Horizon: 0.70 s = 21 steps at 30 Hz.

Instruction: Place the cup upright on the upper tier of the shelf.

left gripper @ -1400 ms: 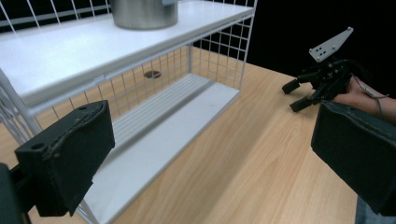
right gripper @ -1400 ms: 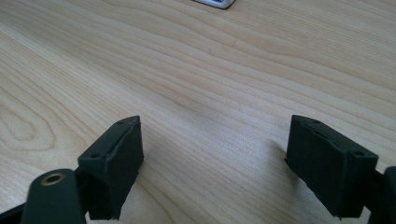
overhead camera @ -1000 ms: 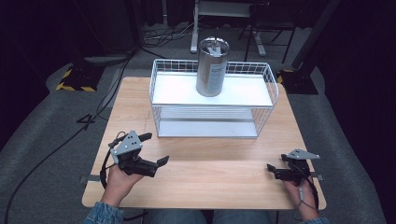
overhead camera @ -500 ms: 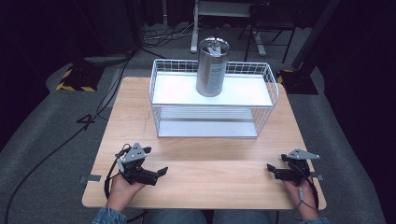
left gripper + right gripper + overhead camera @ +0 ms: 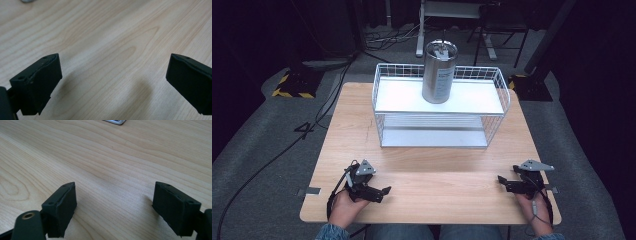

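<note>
A steel canister (image 5: 438, 72) stands upright on the white top shelf of a two-level wire rack (image 5: 380, 126) at the back of the wooden table (image 5: 437, 170). My left gripper (image 5: 379, 192) rests low at the front left of the table, jaws pointing right. In the left gripper view it (image 5: 112, 75) is open over bare wood with nothing between the jaws. At the front right my right gripper (image 5: 503, 184) points left, and in the right gripper view it (image 5: 113, 202) also stands open and holds nothing. Both are well short of the rack.
Dark carpet surrounds the table, with cables (image 5: 272, 160) running along the left side. Yellow-black striped blocks (image 5: 292, 85) and metal stand legs (image 5: 472, 35) lie behind the table. A broad strip of bare wood separates the two grippers.
My left gripper has come down and back toward the table's front edge, and now sits low on the wood. The right gripper and the canister have stayed where they were.
</note>
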Each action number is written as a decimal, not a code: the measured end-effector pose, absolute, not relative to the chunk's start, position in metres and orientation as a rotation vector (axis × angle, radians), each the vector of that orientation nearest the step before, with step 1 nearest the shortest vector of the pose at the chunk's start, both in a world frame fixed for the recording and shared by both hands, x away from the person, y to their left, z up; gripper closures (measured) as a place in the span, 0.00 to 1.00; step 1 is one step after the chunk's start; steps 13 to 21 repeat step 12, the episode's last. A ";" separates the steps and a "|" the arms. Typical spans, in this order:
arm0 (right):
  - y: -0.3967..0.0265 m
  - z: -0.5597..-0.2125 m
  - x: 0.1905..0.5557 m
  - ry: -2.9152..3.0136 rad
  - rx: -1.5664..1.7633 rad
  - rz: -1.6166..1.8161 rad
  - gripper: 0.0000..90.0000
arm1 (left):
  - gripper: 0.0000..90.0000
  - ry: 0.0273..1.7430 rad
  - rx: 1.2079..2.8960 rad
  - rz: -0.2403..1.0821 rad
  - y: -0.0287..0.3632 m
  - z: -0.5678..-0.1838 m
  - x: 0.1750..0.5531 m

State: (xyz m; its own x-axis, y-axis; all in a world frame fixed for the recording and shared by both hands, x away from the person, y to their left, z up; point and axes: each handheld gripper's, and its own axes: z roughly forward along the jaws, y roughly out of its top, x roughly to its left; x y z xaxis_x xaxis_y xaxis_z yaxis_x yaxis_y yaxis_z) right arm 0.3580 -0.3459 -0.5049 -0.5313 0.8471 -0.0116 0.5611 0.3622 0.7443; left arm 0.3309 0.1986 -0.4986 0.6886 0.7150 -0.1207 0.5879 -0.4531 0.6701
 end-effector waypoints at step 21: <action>-0.346 -0.505 0.358 2.235 1.230 0.989 0.22 | 0.00 1.014 2.227 0.358 0.192 -0.507 0.326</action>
